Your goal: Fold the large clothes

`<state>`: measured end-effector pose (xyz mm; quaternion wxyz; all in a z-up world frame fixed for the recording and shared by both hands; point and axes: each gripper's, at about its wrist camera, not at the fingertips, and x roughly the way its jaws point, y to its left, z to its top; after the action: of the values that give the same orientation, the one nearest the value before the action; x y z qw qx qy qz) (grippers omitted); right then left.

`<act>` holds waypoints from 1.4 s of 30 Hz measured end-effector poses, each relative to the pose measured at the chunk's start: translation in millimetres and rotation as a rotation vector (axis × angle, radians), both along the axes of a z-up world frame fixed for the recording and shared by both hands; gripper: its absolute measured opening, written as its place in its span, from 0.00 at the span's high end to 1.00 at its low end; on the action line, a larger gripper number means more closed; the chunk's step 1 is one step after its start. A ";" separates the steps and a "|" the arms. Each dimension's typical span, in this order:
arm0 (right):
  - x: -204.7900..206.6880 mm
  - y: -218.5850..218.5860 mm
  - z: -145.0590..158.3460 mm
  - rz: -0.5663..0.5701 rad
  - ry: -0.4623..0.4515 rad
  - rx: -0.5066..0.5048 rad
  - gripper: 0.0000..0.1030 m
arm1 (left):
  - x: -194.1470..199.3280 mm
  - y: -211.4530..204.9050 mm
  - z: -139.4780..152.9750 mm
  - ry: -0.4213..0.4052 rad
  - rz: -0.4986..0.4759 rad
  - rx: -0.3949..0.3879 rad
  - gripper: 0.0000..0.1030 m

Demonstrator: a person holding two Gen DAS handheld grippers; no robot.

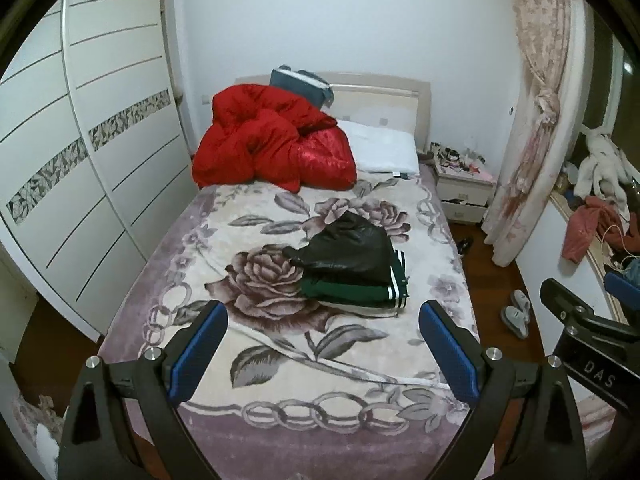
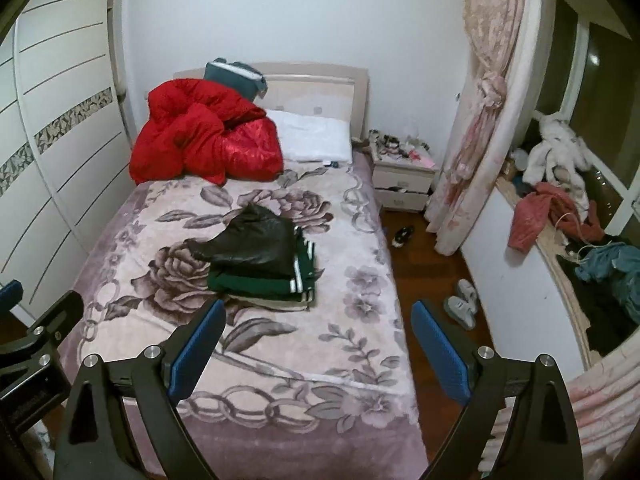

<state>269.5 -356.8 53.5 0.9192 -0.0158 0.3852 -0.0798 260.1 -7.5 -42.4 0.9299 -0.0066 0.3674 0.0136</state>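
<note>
A black leather jacket [image 1: 352, 250] lies folded on top of a folded dark green garment with white stripes [image 1: 360, 294] in the middle of the bed [image 1: 280, 420]. The same stack shows in the right wrist view, black jacket [image 2: 256, 246] over green garment [image 2: 256, 284]. My left gripper [image 1: 322, 324] is open and empty, held above the foot of the bed. My right gripper [image 2: 318, 324] is open and empty beside it, over the bed's right edge. The right gripper's body shows in the left wrist view [image 1: 588, 320].
A red quilt [image 1: 272, 140] and a white pillow [image 1: 384, 146] lie at the head of the bed. A white wardrobe [image 1: 80, 152] stands left. A nightstand [image 2: 404, 178], slippers [image 2: 462, 302] on the wood floor, curtain [image 2: 480, 120] and a clothes-strewn ledge [image 2: 560, 208] are right.
</note>
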 end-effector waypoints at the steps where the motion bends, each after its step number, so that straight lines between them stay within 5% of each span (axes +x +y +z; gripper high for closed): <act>1: 1.2 -1.7 0.9 0.001 -0.003 0.003 0.06 | -1.5 -0.8 1.1 -0.009 0.000 0.005 0.03; 42: 11.4 -8.8 15.9 0.030 -0.047 0.024 0.03 | -9.0 4.7 10.8 -0.074 0.047 0.002 0.02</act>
<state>280.9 -365.6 69.4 0.9292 -0.0089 0.3642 -0.0619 251.2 -2.7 -31.5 0.9423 -0.0150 0.3326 0.0356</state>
